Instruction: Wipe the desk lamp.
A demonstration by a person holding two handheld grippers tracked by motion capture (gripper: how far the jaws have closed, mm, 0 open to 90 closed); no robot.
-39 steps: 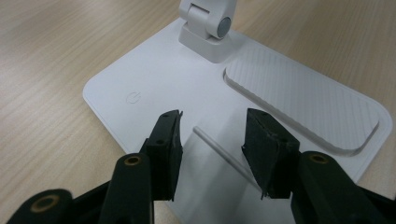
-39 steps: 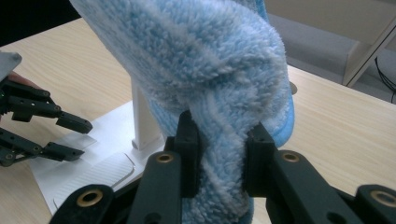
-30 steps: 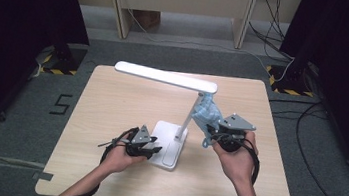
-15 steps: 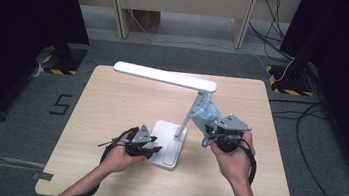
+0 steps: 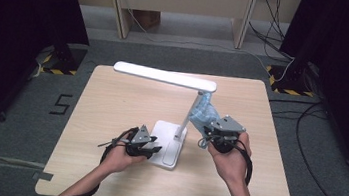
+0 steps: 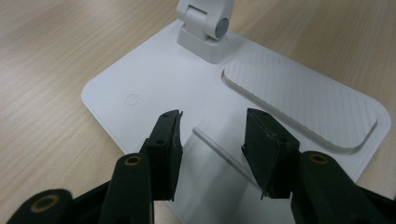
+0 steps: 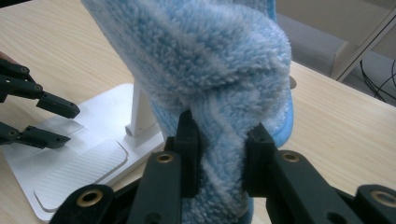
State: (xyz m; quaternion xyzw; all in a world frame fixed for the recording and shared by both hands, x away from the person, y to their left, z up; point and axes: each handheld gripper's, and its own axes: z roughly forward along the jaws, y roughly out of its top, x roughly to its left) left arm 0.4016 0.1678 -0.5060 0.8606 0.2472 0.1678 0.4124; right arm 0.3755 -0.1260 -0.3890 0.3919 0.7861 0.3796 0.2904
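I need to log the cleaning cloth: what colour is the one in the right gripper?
Light blue, fluffy cloth, clearest in the right gripper view, clamped in the right gripper.

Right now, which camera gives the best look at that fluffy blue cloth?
The right gripper view: the blue cloth is close, pinched in the right gripper. The high view shows it small, against the lamp's stem.

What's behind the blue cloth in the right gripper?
Behind the blue cloth, the lamp's white post rises from its base. The cloth covers the post's upper part.
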